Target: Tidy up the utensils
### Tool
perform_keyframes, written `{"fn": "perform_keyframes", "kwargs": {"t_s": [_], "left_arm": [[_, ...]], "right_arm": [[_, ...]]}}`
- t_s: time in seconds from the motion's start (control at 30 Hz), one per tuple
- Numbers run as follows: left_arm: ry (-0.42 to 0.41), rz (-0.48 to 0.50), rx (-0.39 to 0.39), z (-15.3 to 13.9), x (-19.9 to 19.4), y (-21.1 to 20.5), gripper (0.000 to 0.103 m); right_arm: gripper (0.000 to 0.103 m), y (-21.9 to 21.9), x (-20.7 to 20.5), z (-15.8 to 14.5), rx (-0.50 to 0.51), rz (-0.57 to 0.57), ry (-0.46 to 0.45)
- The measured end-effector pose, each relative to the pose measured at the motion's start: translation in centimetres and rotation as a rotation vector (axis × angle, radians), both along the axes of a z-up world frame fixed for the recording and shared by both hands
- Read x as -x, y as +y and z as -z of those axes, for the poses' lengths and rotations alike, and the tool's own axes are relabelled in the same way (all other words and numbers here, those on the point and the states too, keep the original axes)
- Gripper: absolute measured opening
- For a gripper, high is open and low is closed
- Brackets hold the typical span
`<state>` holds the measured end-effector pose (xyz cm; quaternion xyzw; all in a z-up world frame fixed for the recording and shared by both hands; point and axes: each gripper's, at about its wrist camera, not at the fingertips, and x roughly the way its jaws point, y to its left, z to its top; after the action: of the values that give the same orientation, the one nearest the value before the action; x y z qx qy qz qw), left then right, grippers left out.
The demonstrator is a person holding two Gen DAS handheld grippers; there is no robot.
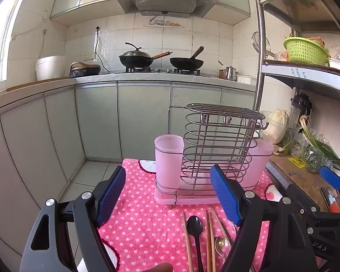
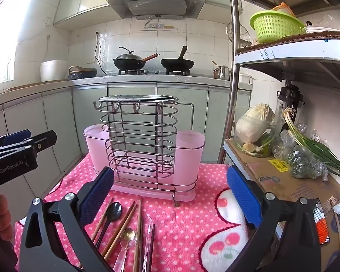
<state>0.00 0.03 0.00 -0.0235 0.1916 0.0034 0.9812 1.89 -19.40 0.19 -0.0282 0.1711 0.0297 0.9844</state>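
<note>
Right now both the left gripper (image 1: 168, 193) and right gripper (image 2: 170, 195) gape, holding nothing; chopsticks (image 2: 121, 229) and spoons (image 2: 112, 213) lie at six o'clock from the rack (image 2: 142, 149). Light, stiff, probably slippery: pinch mid-handle

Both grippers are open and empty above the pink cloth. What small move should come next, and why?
Probably lower the left gripper onto the black spoon and close on its handle. Every utensil lies loose on the cloth, the pink holder looks empty, and that spoon lies nearest between the left gripper's open fingers.
</note>
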Motion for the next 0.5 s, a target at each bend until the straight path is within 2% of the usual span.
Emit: {"fn": "perform_keyframes", "kwargs": {"t_s": [0.5], "left_arm": [[0.000, 0.001, -0.007, 0.37, -0.02, 0.01, 0.076]], "right_arm": [[0.100, -0.06, -0.08, 0.18, -0.002, 0.001, 0.003]]}}
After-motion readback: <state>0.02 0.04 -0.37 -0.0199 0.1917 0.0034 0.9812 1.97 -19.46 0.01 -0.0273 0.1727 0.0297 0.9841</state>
